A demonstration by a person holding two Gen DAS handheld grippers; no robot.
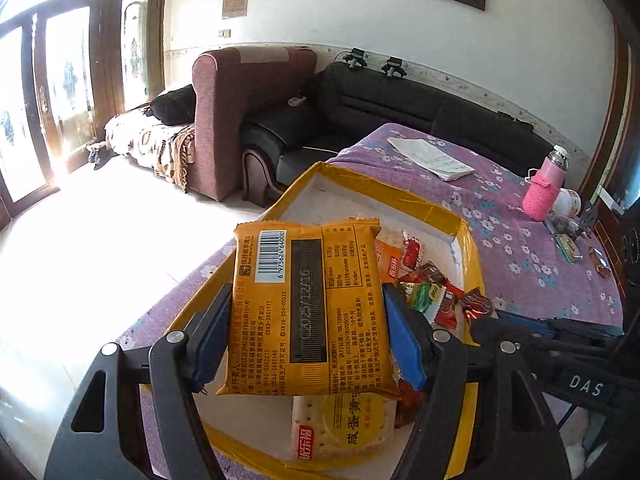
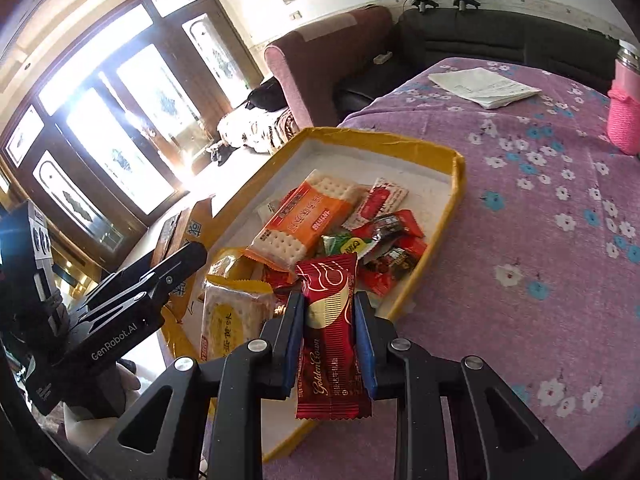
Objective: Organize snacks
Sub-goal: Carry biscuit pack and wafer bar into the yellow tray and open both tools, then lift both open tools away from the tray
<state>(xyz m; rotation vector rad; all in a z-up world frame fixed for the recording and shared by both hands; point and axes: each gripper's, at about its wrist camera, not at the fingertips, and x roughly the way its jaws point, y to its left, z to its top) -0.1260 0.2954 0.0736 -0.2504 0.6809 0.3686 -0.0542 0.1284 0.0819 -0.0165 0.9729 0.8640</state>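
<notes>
Two hand-held grippers are in use, each clamped on a snack above the tray. Left hand-held gripper (image 1: pixel 308 320): its blue pads press both side edges of a yellow packet (image 1: pixel 308 308), held back side up with barcode showing, raised above the near part of the tray (image 1: pixel 466 240). Directly beneath the packet, inside the tray, lies a cracker pack (image 1: pixel 340 428) with a yellow label.

The tray is a shallow yellow-rimmed box with a white floor, resting on the bench (image 2: pixel 520 240), which is covered by a purple floral cloth. In the right wrist view an orange cracker pack (image 2: pixel 304 220) lies at the tray's middle, with a loose heap of small red and green sweets (image 2: pixel 384 240) just beside it toward the tray's right wall.

Right hand-held gripper (image 2: pixel 330 340): narrowly closed on a red wafer bar (image 2: pixel 330 340), gripped at its mid-length and held over the tray's near right edge, beside the sweets.

Farther right on the bench, well apart from the tray, are folded papers (image 2: pixel 484 86) and a pink bottle (image 2: pixel 624 120).
</notes>
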